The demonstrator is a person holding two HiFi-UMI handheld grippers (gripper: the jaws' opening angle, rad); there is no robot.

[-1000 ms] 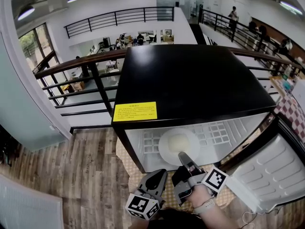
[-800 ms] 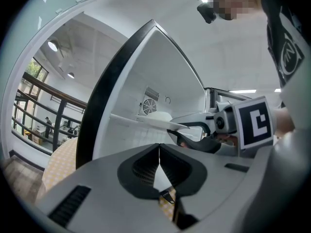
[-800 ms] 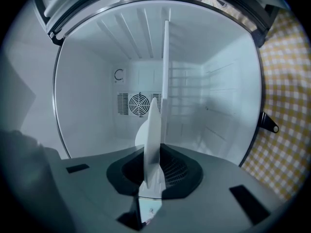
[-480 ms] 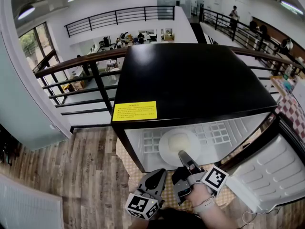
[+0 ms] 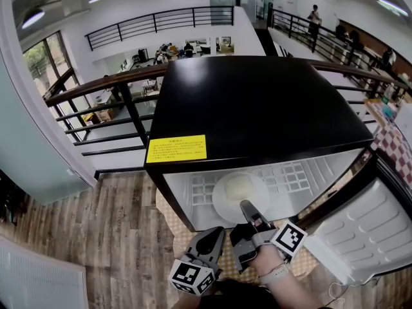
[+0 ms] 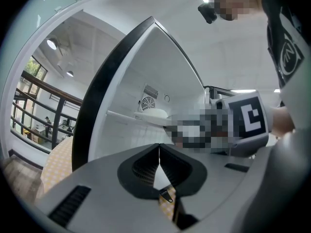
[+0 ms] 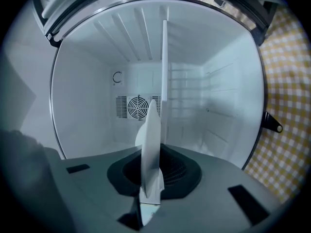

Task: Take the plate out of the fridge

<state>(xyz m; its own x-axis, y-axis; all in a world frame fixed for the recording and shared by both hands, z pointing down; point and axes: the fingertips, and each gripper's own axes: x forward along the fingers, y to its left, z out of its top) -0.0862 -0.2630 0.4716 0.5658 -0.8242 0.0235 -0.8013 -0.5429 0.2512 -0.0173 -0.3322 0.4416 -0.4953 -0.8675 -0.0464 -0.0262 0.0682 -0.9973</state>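
A white plate [image 5: 238, 193] lies on the wire shelf [image 5: 293, 176] inside the open black fridge [image 5: 257, 108]. My right gripper [image 5: 245, 206] reaches level into the fridge and is shut on the plate's near rim; its jaws have just closed a little further on it. In the right gripper view the plate [image 7: 151, 130] stands edge-on between the jaws of the right gripper [image 7: 148, 181]. My left gripper [image 5: 215, 235] hangs below and left of the fridge opening, apart from the plate. In the left gripper view the left gripper [image 6: 159, 150] is shut with nothing in it.
The fridge door [image 5: 373, 230] is swung open to the right. A yellow checked cloth [image 5: 168, 216] lies under the fridge on the wooden floor [image 5: 96, 237]. A dark railing [image 5: 103, 89] runs behind. A fan grille [image 7: 137, 106] sits in the fridge's back wall.
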